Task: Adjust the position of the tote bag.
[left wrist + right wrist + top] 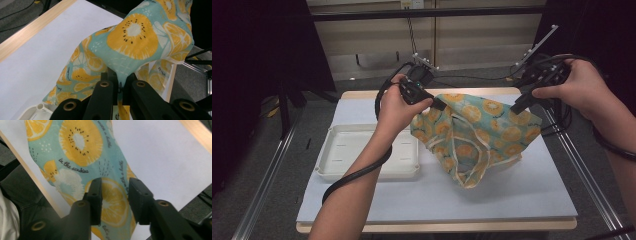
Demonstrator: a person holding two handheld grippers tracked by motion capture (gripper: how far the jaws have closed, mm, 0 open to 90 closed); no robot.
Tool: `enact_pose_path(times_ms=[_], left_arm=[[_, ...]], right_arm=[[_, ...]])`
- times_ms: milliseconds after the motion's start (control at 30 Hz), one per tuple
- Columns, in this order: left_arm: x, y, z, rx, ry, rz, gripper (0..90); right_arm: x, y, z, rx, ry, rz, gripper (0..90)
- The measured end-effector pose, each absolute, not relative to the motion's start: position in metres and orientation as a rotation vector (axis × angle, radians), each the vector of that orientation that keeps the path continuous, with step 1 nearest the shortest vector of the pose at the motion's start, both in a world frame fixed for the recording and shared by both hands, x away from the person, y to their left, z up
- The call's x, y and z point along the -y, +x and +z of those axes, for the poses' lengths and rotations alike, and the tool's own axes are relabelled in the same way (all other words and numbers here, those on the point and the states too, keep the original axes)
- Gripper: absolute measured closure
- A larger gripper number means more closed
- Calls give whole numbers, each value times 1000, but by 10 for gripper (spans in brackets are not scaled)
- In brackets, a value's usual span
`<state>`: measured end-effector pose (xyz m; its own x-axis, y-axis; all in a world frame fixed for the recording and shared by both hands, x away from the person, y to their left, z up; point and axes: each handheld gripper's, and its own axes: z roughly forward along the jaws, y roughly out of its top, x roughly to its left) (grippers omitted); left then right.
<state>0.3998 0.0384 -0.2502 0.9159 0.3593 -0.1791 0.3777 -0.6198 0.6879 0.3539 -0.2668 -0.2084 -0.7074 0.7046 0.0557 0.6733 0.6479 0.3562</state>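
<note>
Left hand-held gripper (pixel 121 82) is clenched on a pinch of the fruit-print cloth (pixel 477 135), holding it up off the bench (pixel 522 195); right hand-held gripper (pixel 115 195) has its jaws parted over the cloth's far corner, not pinching. Risk: the unsupported side sags and drags the thin pinch loose. Both hands are raised near the back edge, beside the white tray (pixel 332 165).

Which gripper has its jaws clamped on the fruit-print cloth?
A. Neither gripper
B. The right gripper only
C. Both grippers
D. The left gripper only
D: the left gripper pinches a fold of the fruit-print cloth, while the right gripper has its jaws apart over the fabric.
</note>
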Motion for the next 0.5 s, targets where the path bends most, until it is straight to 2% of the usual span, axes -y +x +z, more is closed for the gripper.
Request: enact_pose_path(times_ms=[33,100,133,167,200,300,500], left_arm=[[-38,400,-250,-522,2293,-30,900],[-39,400,-250,-519,2300,-34,898],[-38,401,-251,-522,2298,-42,895],[-38,401,-251,-522,2298,-42,891],[-39,401,-251,-517,2314,-43,883],[-39,401,-251,-515,2316,-42,871],[-38,398,-251,-495,2300,-76,804]], right_arm=[[266,355,-210,-2773,1170,538,724],[265,356,-212,-2778,1172,511,733],[265,358,-214,-2787,1180,483,791],[265,358,-214,-2787,1180,483,791],[266,359,-213,-2790,1172,486,855],[270,359,-207,-2790,1197,513,898],[285,359,-195,-2726,1293,575,900]])
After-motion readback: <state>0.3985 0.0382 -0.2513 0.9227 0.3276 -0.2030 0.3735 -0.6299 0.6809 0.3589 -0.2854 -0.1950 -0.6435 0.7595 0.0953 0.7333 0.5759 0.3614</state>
